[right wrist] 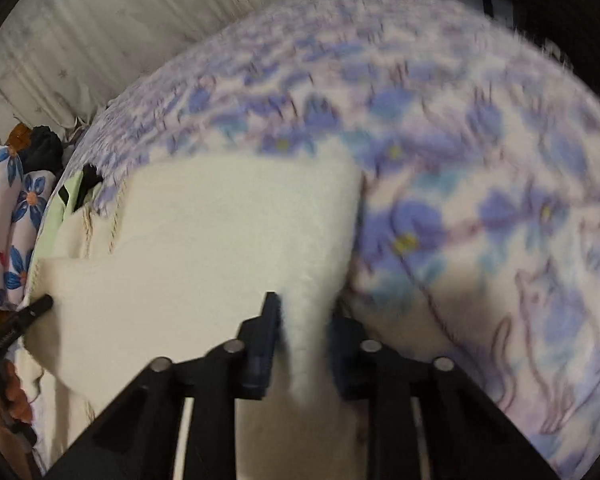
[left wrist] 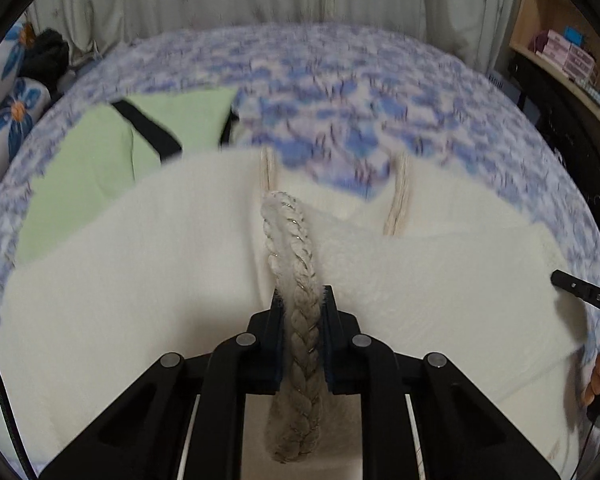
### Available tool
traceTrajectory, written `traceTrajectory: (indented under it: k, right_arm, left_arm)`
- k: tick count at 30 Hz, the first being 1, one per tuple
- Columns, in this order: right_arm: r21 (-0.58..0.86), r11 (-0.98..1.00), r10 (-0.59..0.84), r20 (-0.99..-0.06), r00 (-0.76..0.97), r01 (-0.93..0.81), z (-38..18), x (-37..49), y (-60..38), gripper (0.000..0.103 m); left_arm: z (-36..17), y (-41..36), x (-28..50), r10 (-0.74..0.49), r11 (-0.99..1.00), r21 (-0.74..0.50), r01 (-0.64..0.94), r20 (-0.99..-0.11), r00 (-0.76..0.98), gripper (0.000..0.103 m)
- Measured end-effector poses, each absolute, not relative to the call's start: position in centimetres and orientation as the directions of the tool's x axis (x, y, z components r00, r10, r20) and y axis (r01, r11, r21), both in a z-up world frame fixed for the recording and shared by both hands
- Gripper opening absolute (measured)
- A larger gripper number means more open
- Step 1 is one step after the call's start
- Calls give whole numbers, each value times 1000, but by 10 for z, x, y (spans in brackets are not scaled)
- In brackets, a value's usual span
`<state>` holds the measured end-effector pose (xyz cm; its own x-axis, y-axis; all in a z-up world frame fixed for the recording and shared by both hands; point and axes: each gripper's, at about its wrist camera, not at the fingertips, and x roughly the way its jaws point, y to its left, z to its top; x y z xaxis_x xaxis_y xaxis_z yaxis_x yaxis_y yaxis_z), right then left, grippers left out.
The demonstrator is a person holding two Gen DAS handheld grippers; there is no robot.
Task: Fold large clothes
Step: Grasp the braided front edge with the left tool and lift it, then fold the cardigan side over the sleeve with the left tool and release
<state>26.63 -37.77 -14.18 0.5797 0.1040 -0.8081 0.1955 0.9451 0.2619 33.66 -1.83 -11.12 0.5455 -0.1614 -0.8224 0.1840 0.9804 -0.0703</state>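
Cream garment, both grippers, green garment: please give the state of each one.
Left gripper: shut on the braided trim.
Right gripper: shut on the cream garment.
Cream garment: lifted at both grips, partly folded.
Green garment: lying flat on the floral bedspread.

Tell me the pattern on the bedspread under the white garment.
Blue flowers on white bedspread, best seen from the right wrist.

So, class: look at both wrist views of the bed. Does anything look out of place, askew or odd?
Nothing looks damaged or spilled. The cream garment lies partly folded on the floral bedspread, each hand-held gripper pinching an edge. A light green garment lies crumpled beside it, unfolded.
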Motion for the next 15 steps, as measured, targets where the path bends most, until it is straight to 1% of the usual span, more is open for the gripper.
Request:
traceTrajectory:
  k: [2, 4, 6, 7, 8, 9, 10, 11, 13, 14, 15]
  right_arm:
    - [234, 951, 69, -796, 601, 200, -138, 270, -372, 18]
    - [177, 960, 28, -829, 558, 215, -151, 278, -366, 20]
    - [108, 970, -21, -856, 516, 219, -161, 282, -361, 34]
    - [97, 970, -32, -856, 516, 222, -161, 281, -360, 36]
    - [98, 970, -34, -855, 518, 224, -158, 279, -361, 37]
    - [97, 969, -36, -855, 517, 228, -154, 277, -362, 38]
    - [93, 968, -43, -855, 517, 234, -151, 275, -362, 38]
    - [83, 967, -58, -851, 523, 241, -146, 272, -362, 38]
    - [24, 967, -117, -842, 527, 253, -137, 269, -359, 38]
    - [-27, 965, -166, -832, 530, 260, -130, 266, -354, 38]
    - [-45, 966, -182, -821, 541, 256, -124, 262, -351, 38]
  left_arm:
    - [-109, -18, 340, -139, 984, -46, 174, -807, 574, 12]
    - [-119, -13, 348, -114, 988, -35, 147, -813, 571, 13]
    - [-143, -9, 357, -100, 990, -34, 134, -846, 524, 14]
    - [-157, -5, 360, -84, 992, -26, 124, -865, 495, 19]
    - [-165, -1, 360, -70, 993, -14, 117, -866, 496, 23]
    - [-167, 1, 358, -83, 992, -22, 124, -855, 512, 23]
    - [-166, 3, 355, -90, 991, -24, 130, -845, 527, 25]
    - [-164, 3, 353, -80, 992, -14, 128, -844, 530, 29]
    - [-157, 4, 350, -62, 992, 4, 127, -854, 516, 30]
    - [-152, 4, 349, -39, 992, 27, 121, -859, 510, 35]
    - [-148, 5, 346, -16, 992, 49, 113, -858, 513, 39]
